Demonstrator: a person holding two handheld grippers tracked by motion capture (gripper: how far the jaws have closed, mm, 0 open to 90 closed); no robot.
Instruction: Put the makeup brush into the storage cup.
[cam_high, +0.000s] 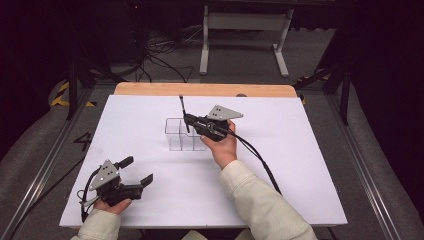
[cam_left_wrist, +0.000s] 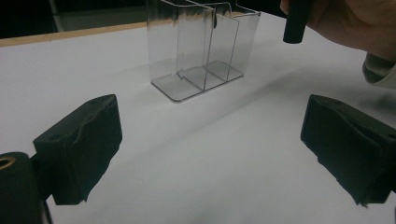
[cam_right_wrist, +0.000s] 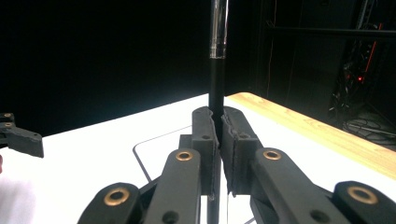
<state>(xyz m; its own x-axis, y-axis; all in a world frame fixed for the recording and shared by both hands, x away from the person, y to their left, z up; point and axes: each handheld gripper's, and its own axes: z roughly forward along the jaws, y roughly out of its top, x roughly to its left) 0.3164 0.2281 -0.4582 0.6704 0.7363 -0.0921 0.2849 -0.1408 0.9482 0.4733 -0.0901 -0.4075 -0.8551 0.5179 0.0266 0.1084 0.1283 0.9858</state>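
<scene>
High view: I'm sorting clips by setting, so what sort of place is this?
Probably a lab or recording workshop, not a home: a white table framed by metal rails, loose cables on the grey floor, and hand-held grippers with cameras.

A lab recording bay, not a home or shop.

A white sheet-covered worktable with a bare wooden far edge (cam_high: 205, 89) stands on grey carpet; metal floor rails (cam_high: 367, 170) run down both sides, yellow-and-black hazard tape (cam_high: 62, 95) marks the floor, loose black cables (cam_high: 160, 55) tangle beyond it near a white metal stand frame (cam_high: 245, 35), and dark equipment racks with small red lights (cam_right_wrist: 359, 56) line the unlit surround.
</scene>
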